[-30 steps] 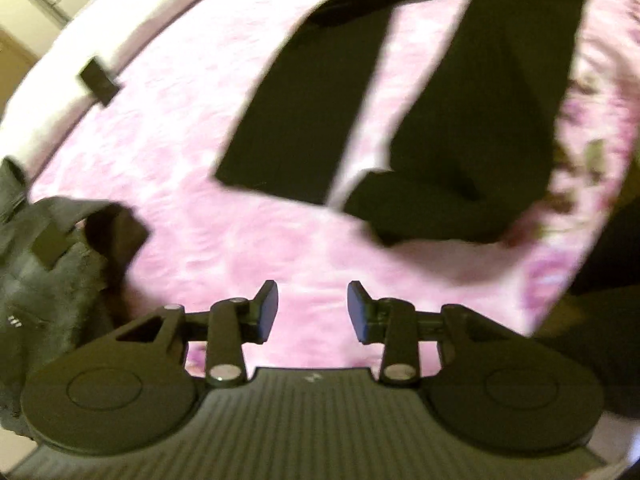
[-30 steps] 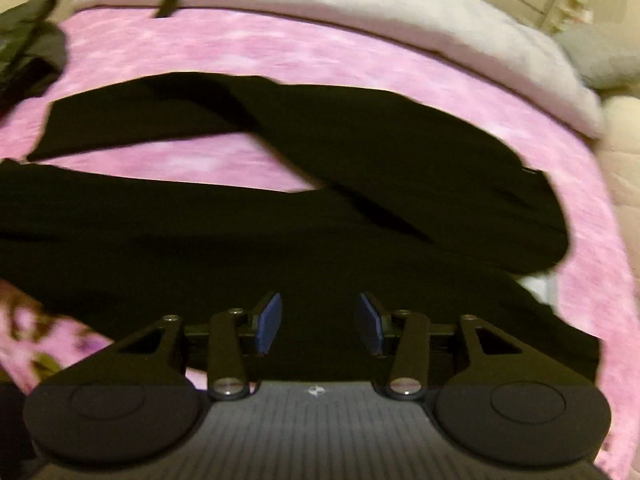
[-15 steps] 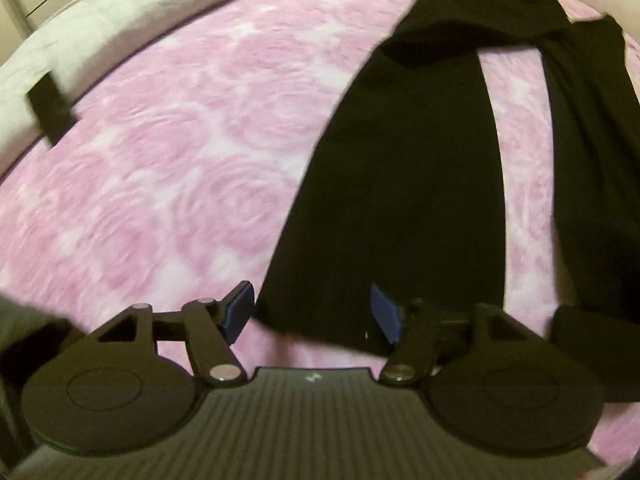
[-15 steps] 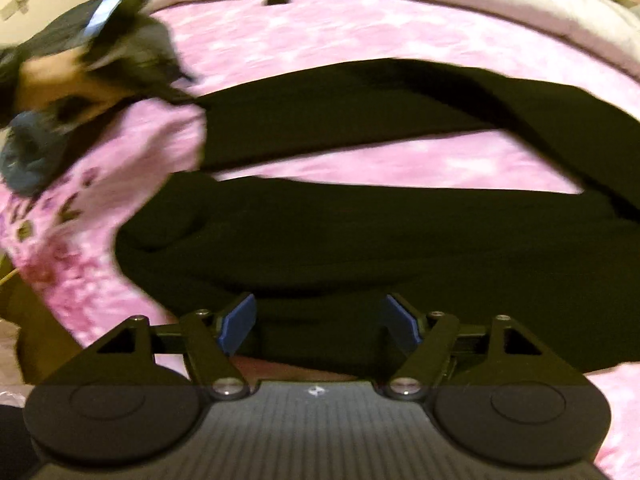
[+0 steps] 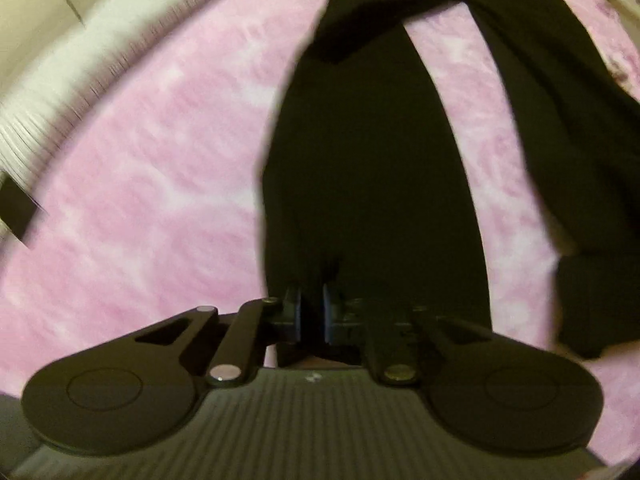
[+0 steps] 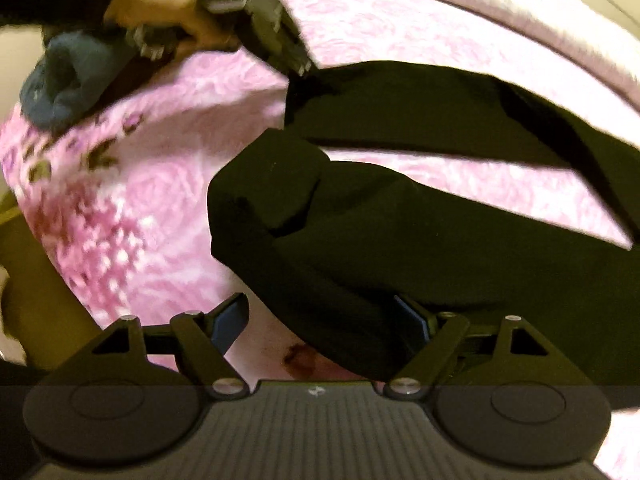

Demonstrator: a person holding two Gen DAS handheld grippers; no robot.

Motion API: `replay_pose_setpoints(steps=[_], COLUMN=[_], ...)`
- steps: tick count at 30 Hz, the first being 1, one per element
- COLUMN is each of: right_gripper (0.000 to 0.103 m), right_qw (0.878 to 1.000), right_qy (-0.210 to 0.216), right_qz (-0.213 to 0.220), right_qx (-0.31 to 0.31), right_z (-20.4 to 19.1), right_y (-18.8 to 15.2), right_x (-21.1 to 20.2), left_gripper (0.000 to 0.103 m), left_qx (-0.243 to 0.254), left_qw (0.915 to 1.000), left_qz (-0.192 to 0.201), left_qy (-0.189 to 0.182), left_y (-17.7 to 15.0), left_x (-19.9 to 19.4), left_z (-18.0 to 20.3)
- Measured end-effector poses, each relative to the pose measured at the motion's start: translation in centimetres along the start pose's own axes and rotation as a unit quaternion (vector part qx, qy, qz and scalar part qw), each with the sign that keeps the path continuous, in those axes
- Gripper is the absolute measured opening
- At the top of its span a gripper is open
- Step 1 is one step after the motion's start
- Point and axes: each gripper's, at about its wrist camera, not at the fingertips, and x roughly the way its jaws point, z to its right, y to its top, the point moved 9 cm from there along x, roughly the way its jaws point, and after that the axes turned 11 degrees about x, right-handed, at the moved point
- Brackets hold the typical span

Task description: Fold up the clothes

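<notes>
Black trousers [image 5: 372,180] lie spread on a pink bed cover [image 5: 140,200], the two legs parted in a narrow V. My left gripper [image 5: 312,312] is at the end of one leg; its jaws are closing and the blue pads pinch the black hem. In the right wrist view that same left gripper [image 6: 298,68] meets the far leg, with a hand [image 6: 160,0] behind it. My right gripper [image 6: 320,312] straddles the folded-over end of the near leg [image 6: 400,240]. Its jaws are opening wide, the cloth lies between them, and the right fingertip [image 6: 412,320] sits partly under the fabric.
A white blanket [image 5: 60,80] runs along the far edge of the bed, with a small black strap [image 5: 14,208] on it. A blue-grey garment [image 6: 60,80] sits bunched at the cover's flowered border [image 6: 60,168]. Bare pink cover stretches left of the trousers.
My left gripper came down onto the leg's hem and closed on it. My right gripper slid along the near leg to its end and spread wider. The left hand came into the right view.
</notes>
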Motion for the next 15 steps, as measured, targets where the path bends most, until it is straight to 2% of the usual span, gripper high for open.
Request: replay_pose_setpoints(steps=[4,6,9,11,12,15], right_gripper=[0.08,0.08,0.08,0.08,0.079,0.074], right_qw=[0.999,0.999,0.998,0.998,0.998,0.997], right_qy=[0.001,-0.001,0.002,-0.001,-0.002,0.0], right_qz=[0.011,0.013,0.011,0.009,0.007,0.0], right_qx=[-0.03,-0.044,-0.056,-0.066,-0.07,-0.075], right_z=[-0.1,-0.1,-0.1,-0.2,-0.1,-0.2], right_y=[0.8,1.2,1.5,1.5,1.5,1.3], right_x=[-0.2,0.1,0.6,0.6,0.6,0.4], left_gripper=[0.007,0.008,0.016,0.023,0.031,0.035], left_qx=[0.016,0.018,0.029,0.037,0.036,0.036], left_qw=[0.9929,0.9909,0.9926,0.9933,0.9943,0.9966], left_qz=[0.003,-0.011,-0.035,-0.035,-0.037,-0.041], left_qy=[0.118,0.133,0.113,0.103,0.093,0.062], left_y=[1.3,1.5,1.1,0.6,0.1,-1.3], left_x=[-2.1,-1.8,-0.9,-1.3,-1.7,-3.2], left_z=[-6.6,-8.3,-7.5,-5.9,-4.9,-1.7])
